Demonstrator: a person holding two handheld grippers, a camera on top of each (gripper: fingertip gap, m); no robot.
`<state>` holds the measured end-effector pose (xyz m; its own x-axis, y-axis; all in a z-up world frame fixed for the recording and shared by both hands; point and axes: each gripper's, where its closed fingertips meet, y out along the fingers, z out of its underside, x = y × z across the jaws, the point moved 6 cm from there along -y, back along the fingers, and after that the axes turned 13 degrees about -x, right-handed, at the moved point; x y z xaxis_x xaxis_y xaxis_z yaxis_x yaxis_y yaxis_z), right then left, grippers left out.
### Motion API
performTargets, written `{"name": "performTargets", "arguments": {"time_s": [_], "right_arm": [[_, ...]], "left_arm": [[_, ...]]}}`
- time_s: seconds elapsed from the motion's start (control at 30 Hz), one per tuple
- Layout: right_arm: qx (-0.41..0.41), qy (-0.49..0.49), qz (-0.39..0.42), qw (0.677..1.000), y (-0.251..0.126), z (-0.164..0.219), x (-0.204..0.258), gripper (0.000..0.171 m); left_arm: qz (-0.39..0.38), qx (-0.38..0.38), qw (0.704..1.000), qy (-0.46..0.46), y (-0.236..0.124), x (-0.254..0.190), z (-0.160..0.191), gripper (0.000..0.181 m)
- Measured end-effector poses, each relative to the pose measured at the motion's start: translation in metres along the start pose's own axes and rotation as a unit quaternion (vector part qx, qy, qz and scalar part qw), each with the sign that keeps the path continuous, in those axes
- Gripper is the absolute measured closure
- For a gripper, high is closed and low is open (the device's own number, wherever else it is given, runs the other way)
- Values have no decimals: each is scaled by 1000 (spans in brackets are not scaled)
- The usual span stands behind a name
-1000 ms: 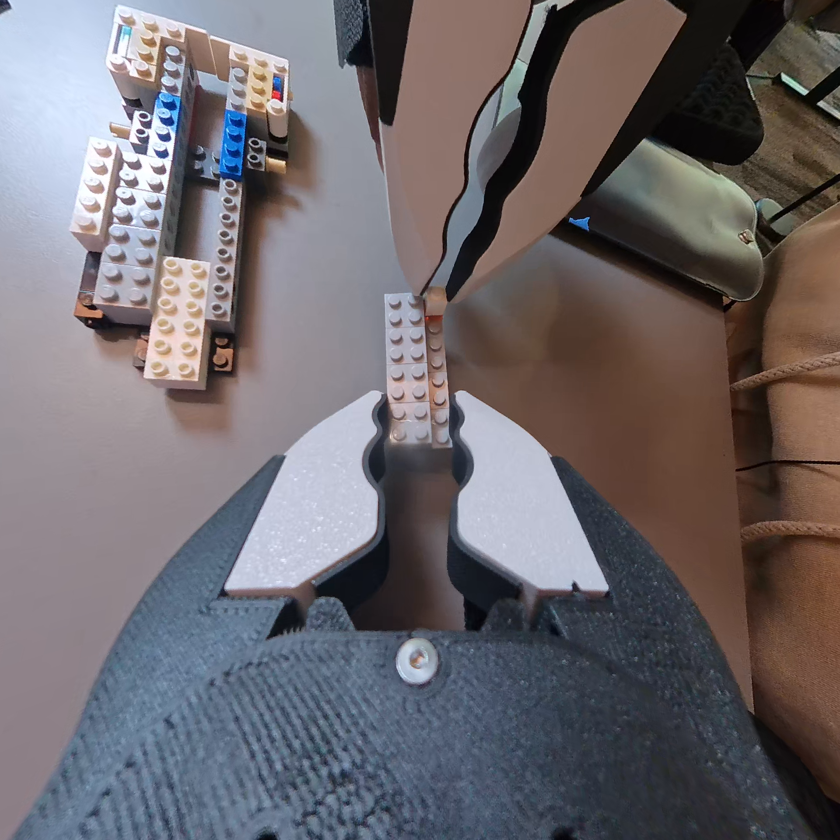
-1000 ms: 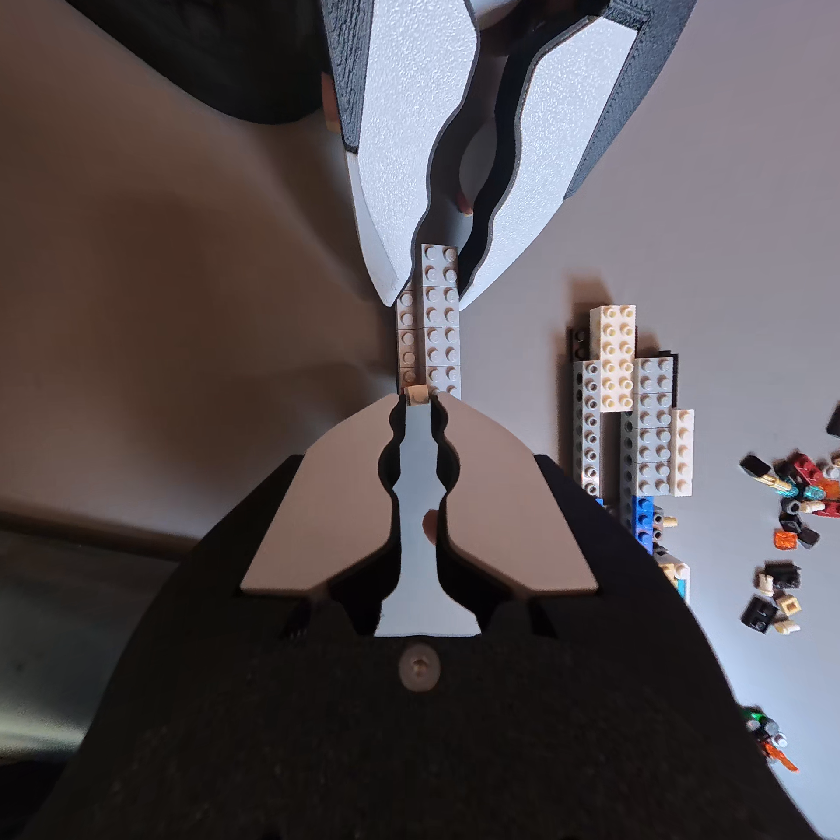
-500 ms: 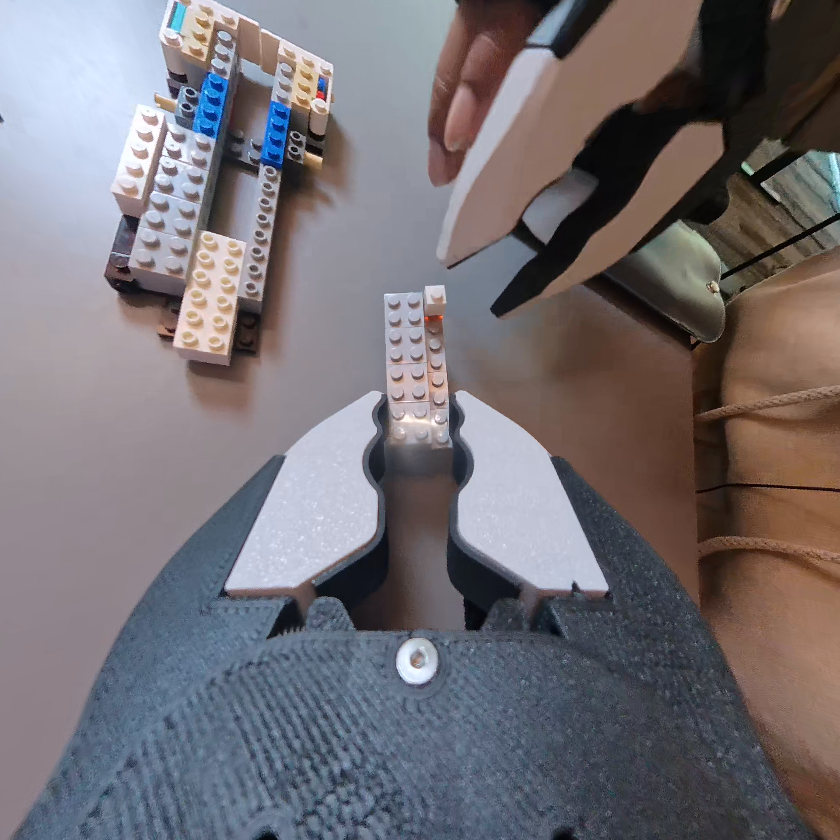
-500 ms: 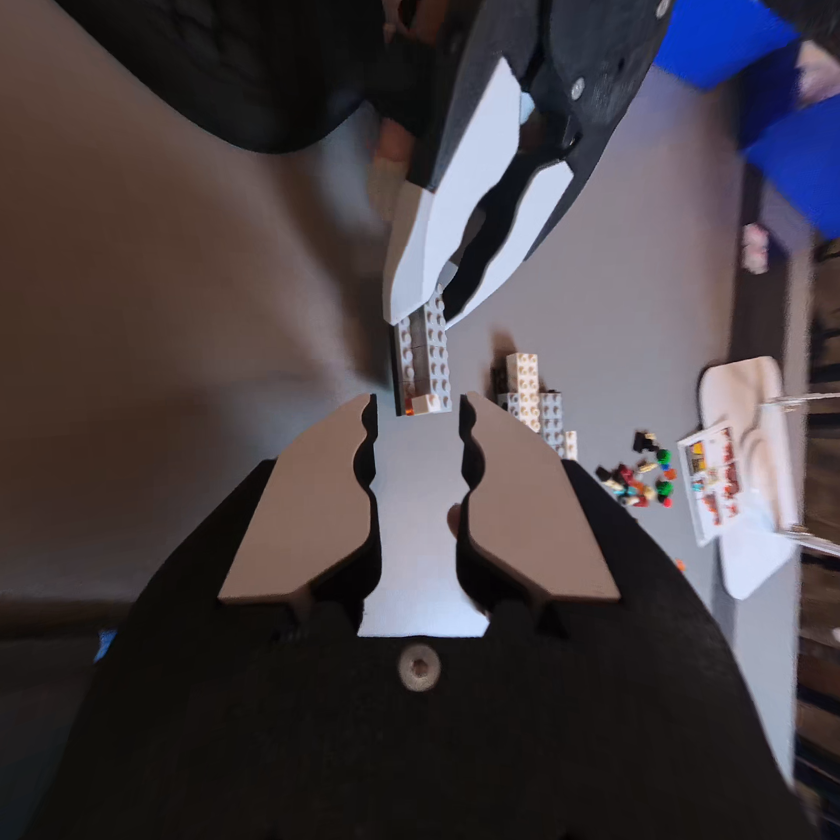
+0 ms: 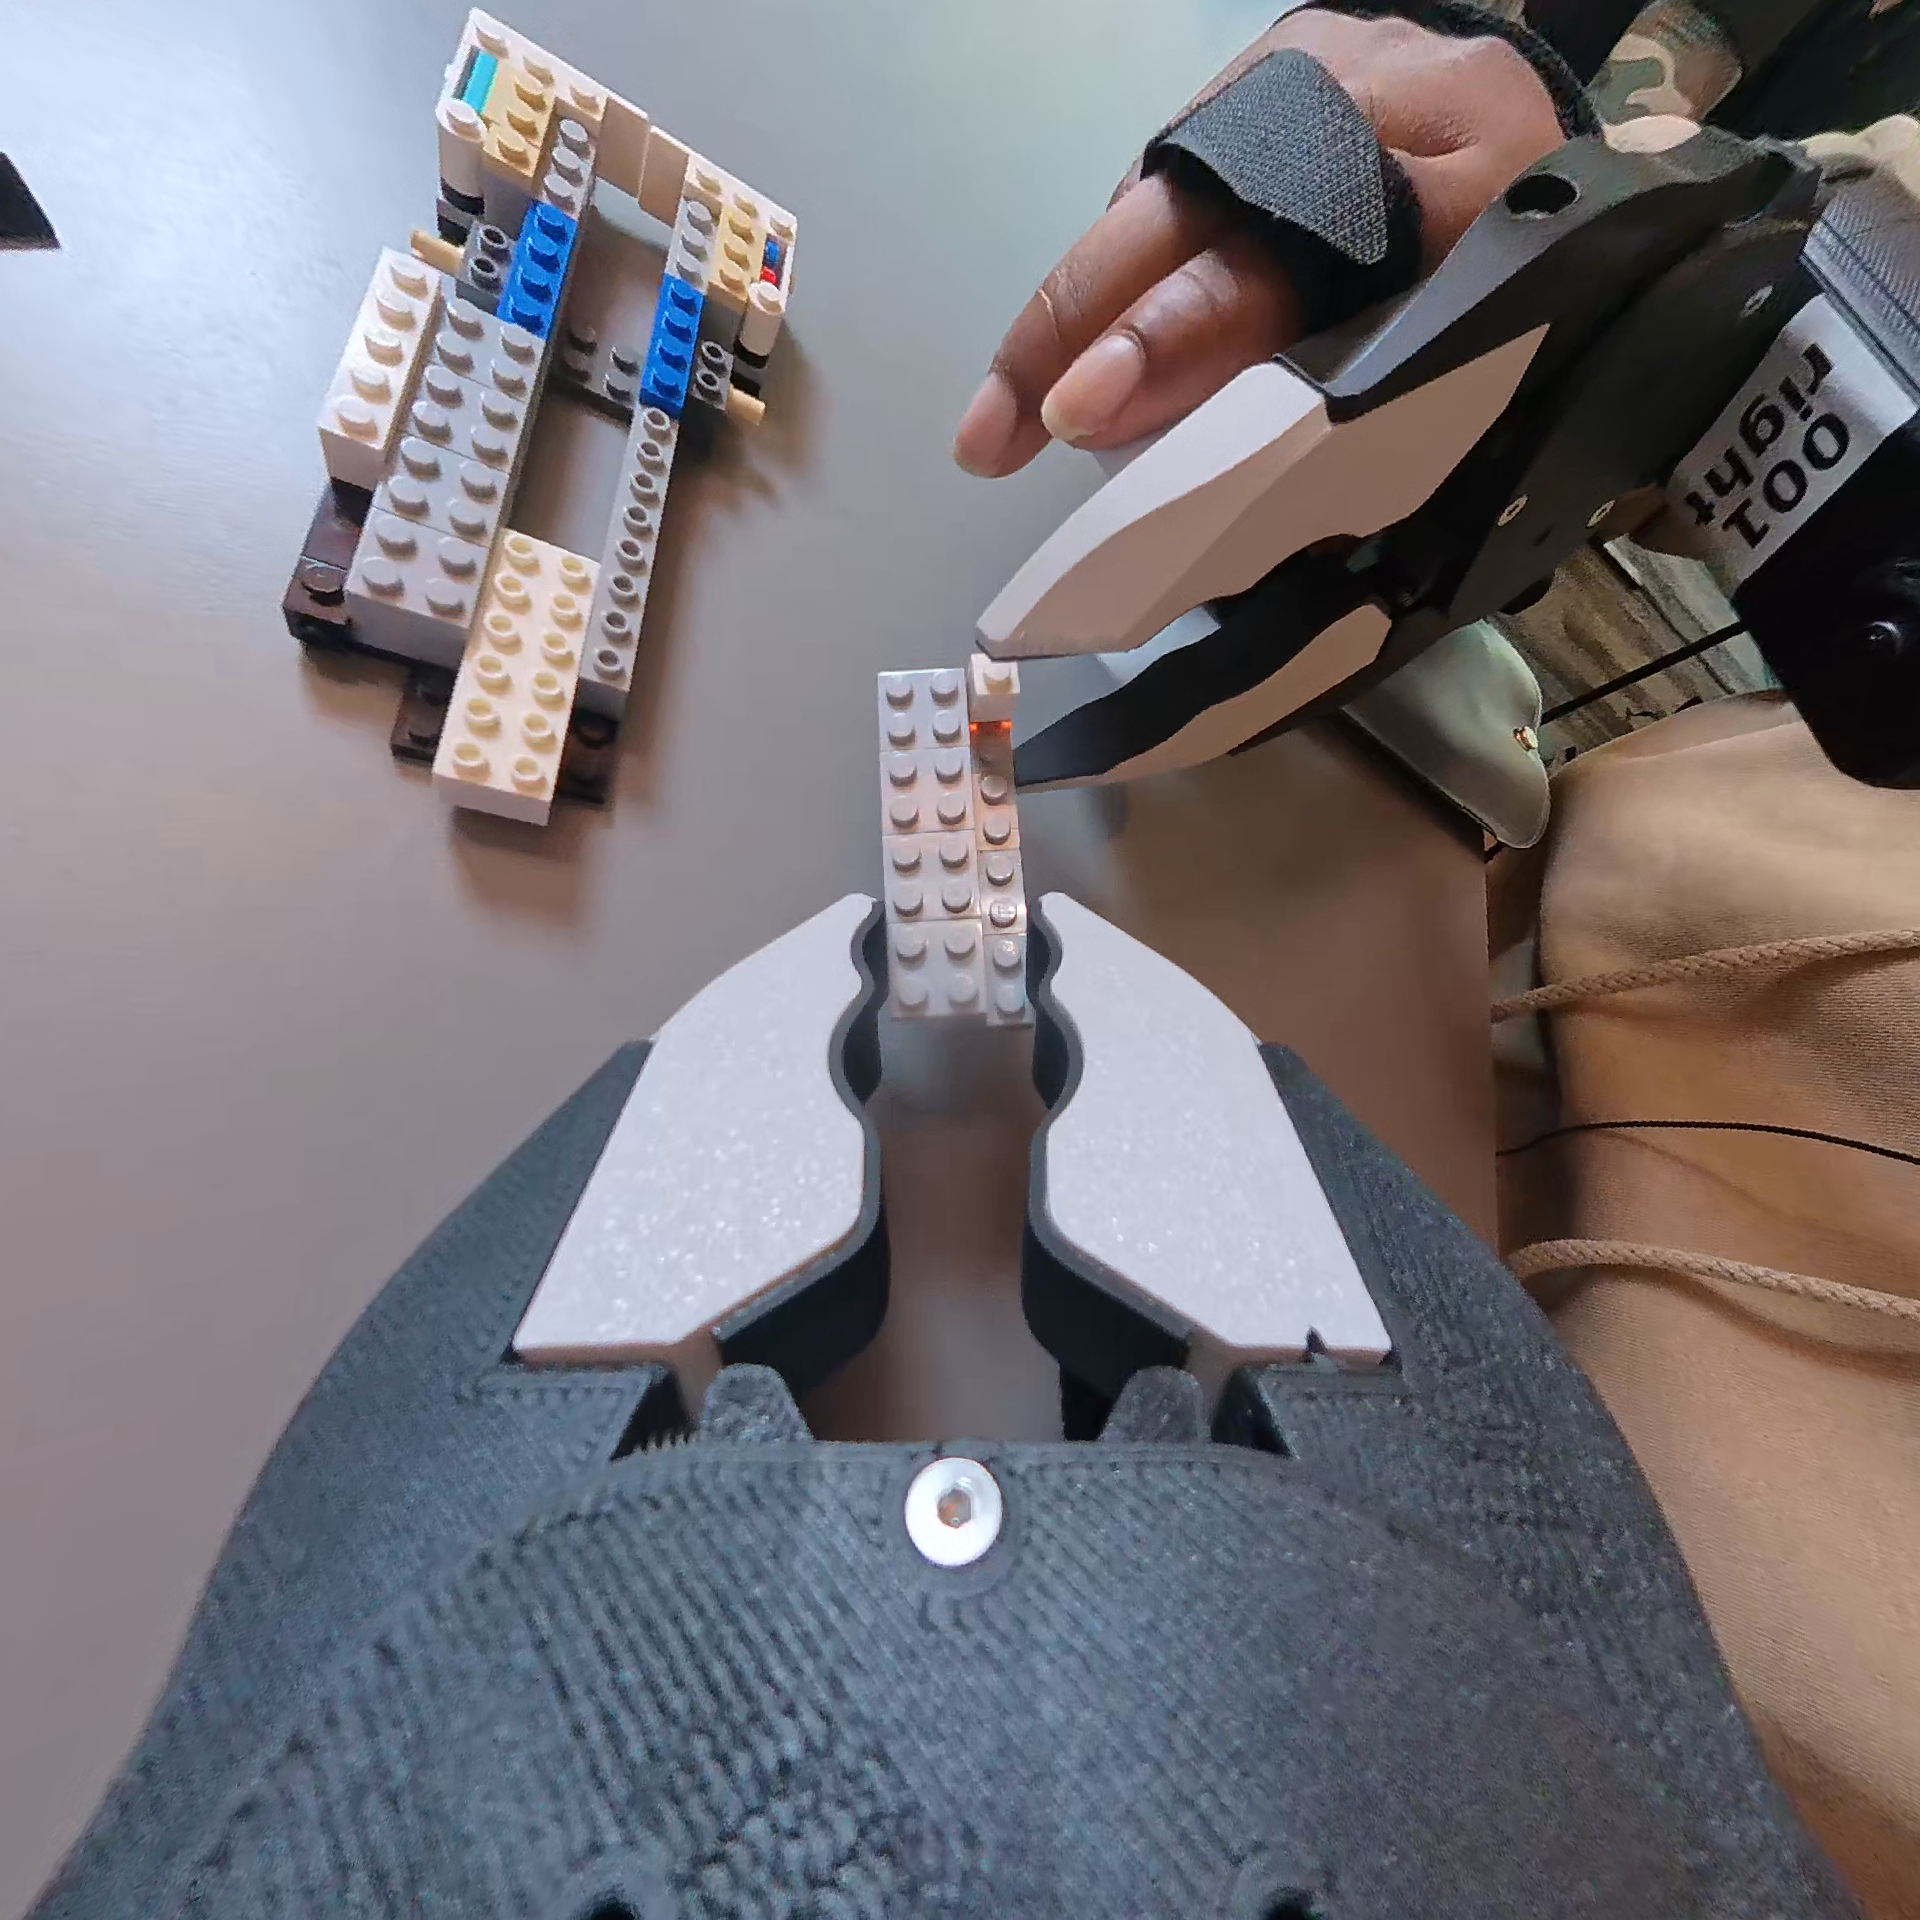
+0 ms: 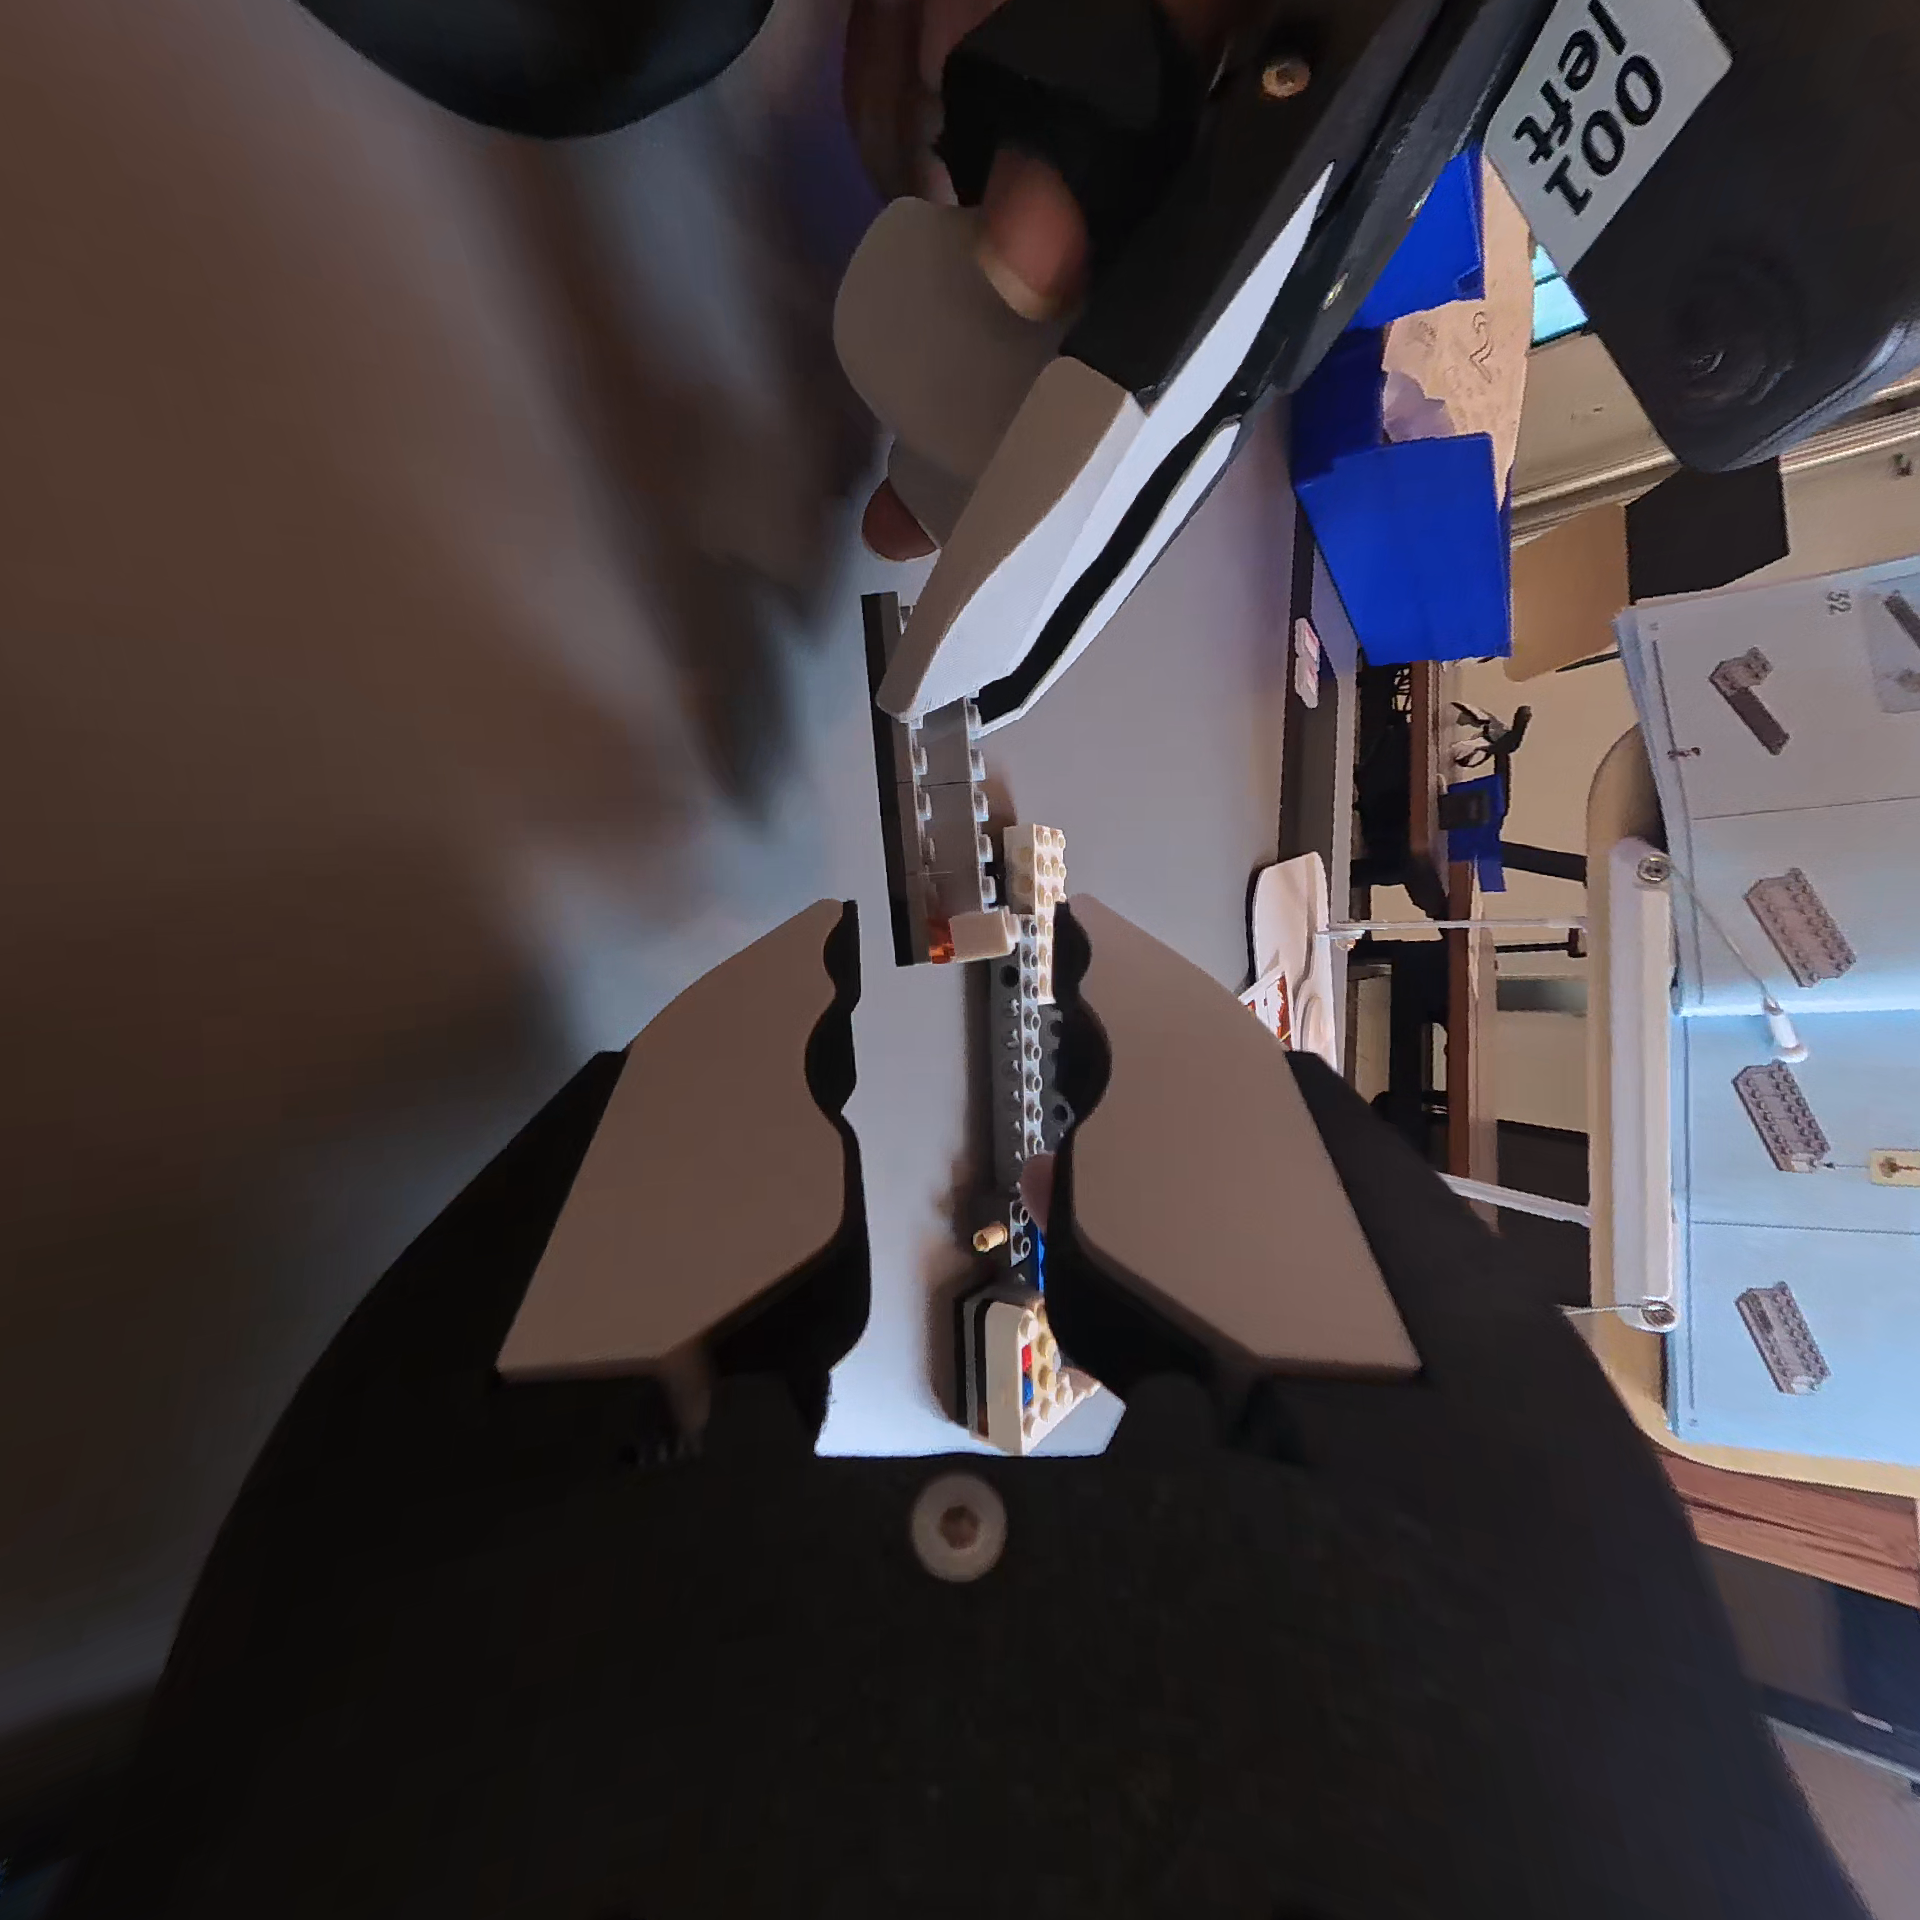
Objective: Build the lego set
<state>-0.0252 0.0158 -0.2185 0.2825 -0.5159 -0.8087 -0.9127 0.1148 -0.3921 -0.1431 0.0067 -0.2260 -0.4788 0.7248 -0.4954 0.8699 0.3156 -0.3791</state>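
Note:
My left gripper is shut on the near end of a grey lego strip and holds it above the dark table. A small white brick sits on an orange clear piece at the strip's far end. My right gripper is open; it comes in from the right, with its jaws on either side of that far end. In the right wrist view the strip shows edge-on just beyond my open right gripper, with the white brick nearest. The left gripper grips its far end.
The main lego build of grey, tan, white and blue bricks lies flat on the table at the upper left; it also shows in the right wrist view. An instruction booklet and a blue bin are off to the side. The tips of both grippers are at nearly the same place.
My right gripper opened, let go of the small white brick on the strip's end, pulled back and turned sideways. Its jaws now stand around that end. The left gripper kept its hold.

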Motion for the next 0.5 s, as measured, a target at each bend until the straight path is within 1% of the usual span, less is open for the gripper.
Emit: {"name": "performTargets", "arguments": {"time_s": [0.1,0.17,0.5], "right_arm": [[1,-4,6,1000,2,1,0,140],[-3,-1,12,1000,3,0,-1,146],[-32,50,25,998,-3,-5,-8,147]], "left_arm": [[10,-6,1000,-4,-1,-2,-2,156],[14,-7,1000,-3,-1,-3,-2,156],[46,-35,998,-16,-8,-9,-10,156]]}}
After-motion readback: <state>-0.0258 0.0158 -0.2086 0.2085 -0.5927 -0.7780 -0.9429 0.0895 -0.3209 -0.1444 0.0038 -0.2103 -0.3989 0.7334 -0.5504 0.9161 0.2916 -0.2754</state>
